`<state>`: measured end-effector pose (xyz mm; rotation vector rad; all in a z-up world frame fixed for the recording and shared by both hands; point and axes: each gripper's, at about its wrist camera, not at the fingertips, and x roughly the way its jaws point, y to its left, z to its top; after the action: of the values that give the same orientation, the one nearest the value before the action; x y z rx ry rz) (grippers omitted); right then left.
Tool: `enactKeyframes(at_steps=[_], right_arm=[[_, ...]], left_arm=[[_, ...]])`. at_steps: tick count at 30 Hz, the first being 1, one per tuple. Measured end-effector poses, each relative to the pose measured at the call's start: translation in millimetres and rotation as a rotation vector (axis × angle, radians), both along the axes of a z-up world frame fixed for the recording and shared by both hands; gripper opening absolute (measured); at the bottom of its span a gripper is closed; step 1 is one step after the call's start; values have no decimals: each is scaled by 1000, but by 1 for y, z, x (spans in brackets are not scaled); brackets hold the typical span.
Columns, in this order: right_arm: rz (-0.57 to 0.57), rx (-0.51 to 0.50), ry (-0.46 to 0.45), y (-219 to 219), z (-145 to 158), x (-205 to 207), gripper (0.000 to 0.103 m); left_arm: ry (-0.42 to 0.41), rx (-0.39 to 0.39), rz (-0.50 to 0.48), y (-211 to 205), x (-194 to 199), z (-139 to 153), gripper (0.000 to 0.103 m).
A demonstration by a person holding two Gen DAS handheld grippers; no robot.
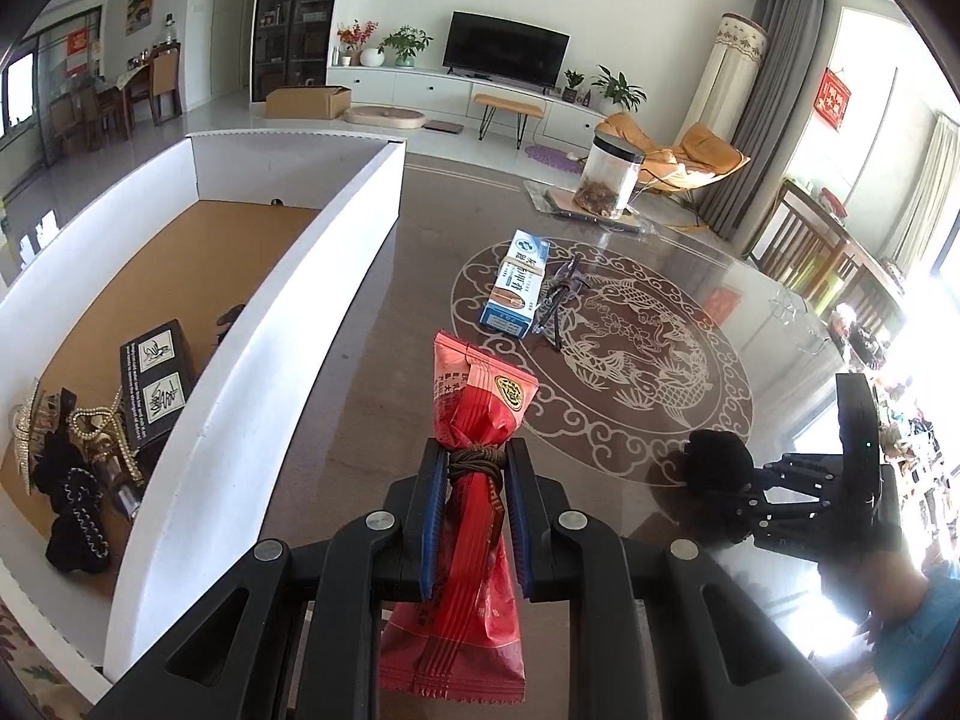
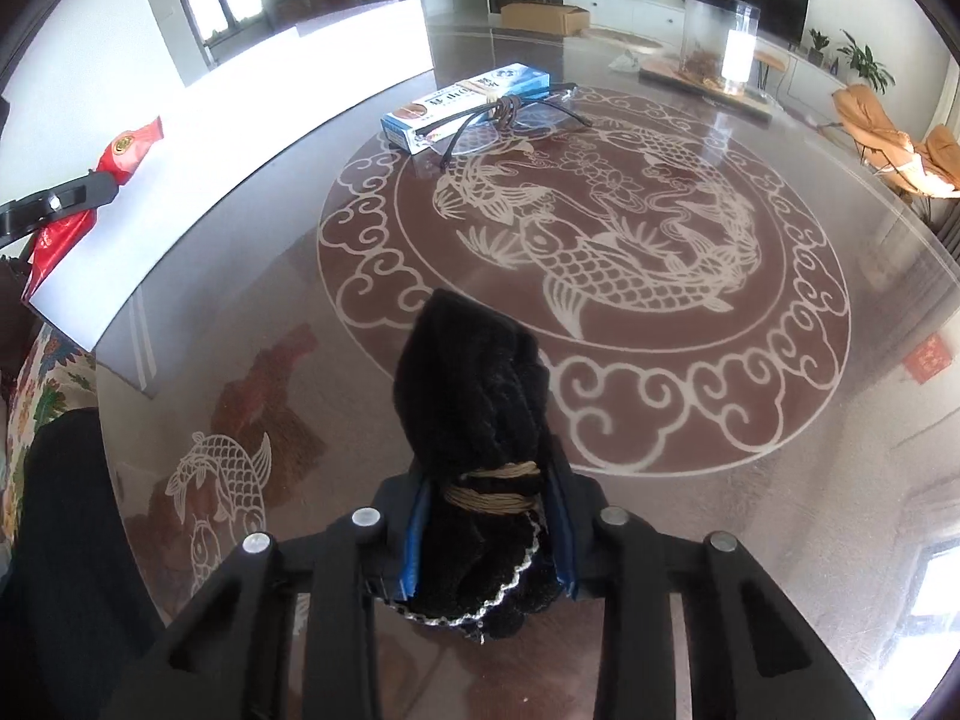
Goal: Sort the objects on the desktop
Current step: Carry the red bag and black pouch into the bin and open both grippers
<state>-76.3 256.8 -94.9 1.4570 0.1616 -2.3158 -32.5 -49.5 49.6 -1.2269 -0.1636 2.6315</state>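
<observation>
My left gripper point(image 1: 475, 468) has its jaws clamped on a red snack packet point(image 1: 474, 420), pinched at the waist where a brown cord is wound around it; the packet's top sticks out ahead of the jaws and its crimped lower end hangs back behind them, toward the camera. To the left of those jaws stands the white-walled sorting box point(image 1: 288, 312), its near wall just beside the packet, and inside it, well to the left and behind the jaw line, I see a black printed carton point(image 1: 157, 381), rhinestone hair clips point(image 1: 90, 426) and a black scrunchie point(image 1: 75, 525). Ahead of the left jaws, on the glass bench point(image 1: 372, 372) with its koi pattern, lies a blue-and-white medicine box point(image 1: 515, 283), with a pair of glasses point(image 1: 561, 300) touching its right side. Further ahead and to the right is a clear jar point(image 1: 609, 180) on a tray. My right gripper point(image 2: 489, 480) has its jaws clamped on a black furry hair tie point(image 2: 474, 384), again at a band of tan cord; the fuzzy bulk rises ahead of the jaws and a trimmed edge droops behind them. From the right wrist view, the medicine box point(image 2: 465, 105) and glasses point(image 2: 510, 114) sit far ahead and slightly left, and the packet point(image 2: 120, 150) in the left gripper point(image 2: 90, 189) shows at the far left against the box wall point(image 2: 240, 108).
</observation>
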Motion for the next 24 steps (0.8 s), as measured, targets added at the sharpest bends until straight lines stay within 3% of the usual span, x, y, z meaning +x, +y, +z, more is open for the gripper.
enactKeyframes(at_steps=[4, 8, 13, 16, 20, 24], right_arm=[[14, 41, 0, -6, 17, 1, 33], [71, -16, 78, -40, 74, -10, 33], [197, -172, 194, -137, 157, -38, 33], [289, -256, 206, -209, 183, -49, 33], [411, -312, 179, -303, 183, -51, 33], [498, -287, 83, -369, 143, -47, 33]], left_arm=[[30, -12, 45, -43, 1, 28, 19], [34, -35, 149, -113, -13, 54, 19], [-17, -43, 300, -196, -33, 56, 19], [-80, -36, 365, -229, -43, 36, 19], [-157, -42, 406, -253, -53, 7, 19], [-202, -49, 417, -263, -59, -13, 19]])
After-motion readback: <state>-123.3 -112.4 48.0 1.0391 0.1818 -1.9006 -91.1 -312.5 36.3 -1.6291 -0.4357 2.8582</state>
